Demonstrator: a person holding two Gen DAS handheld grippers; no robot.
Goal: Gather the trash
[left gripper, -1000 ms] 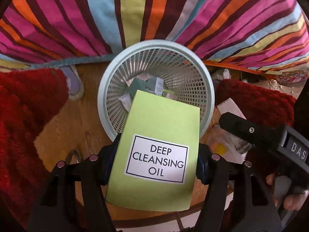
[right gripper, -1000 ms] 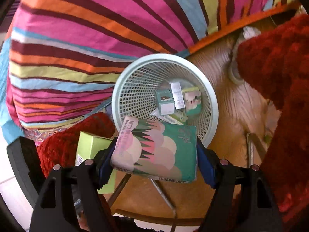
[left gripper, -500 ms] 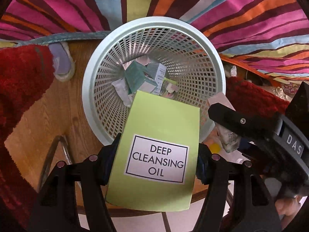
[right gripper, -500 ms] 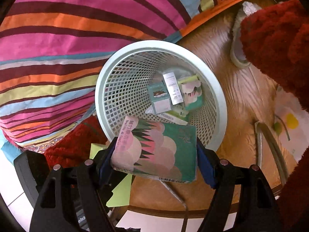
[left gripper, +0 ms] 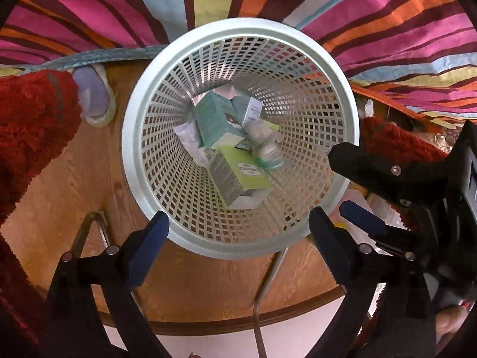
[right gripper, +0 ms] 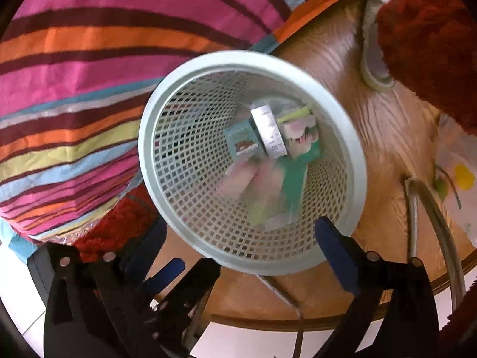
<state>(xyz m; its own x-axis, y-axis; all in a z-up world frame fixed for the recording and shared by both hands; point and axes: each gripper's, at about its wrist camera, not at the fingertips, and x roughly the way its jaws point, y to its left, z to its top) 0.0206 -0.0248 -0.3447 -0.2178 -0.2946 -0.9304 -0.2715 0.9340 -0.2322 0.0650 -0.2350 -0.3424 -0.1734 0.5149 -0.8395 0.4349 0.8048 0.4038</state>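
Observation:
A pale blue mesh waste basket (left gripper: 143,197) stands on the wooden floor, seen from above; it also shows in the right wrist view (right gripper: 149,161). The green "Deep Cleansing Oil" box (left gripper: 244,176) lies inside it among several small boxes (left gripper: 214,119). In the right wrist view a green and pink packet (right gripper: 268,185) is blurred inside the basket, beside a white box (right gripper: 268,132). My left gripper (left gripper: 238,247) is open and empty above the basket's near rim. My right gripper (right gripper: 238,247) is open and empty too; it also shows at the right of the left wrist view (left gripper: 387,185).
A striped, many-coloured bedcover (left gripper: 119,9) hangs behind the basket. Red shaggy rugs (left gripper: 32,119) lie left and right. A slipper (left gripper: 92,101) sits by the left rug. A metal tube frame (right gripper: 432,208) and a white bag (right gripper: 459,185) are on the floor.
Both grippers opened. The green oil box dropped from the left gripper into the basket, and the green and pink packet dropped from the right gripper into it.

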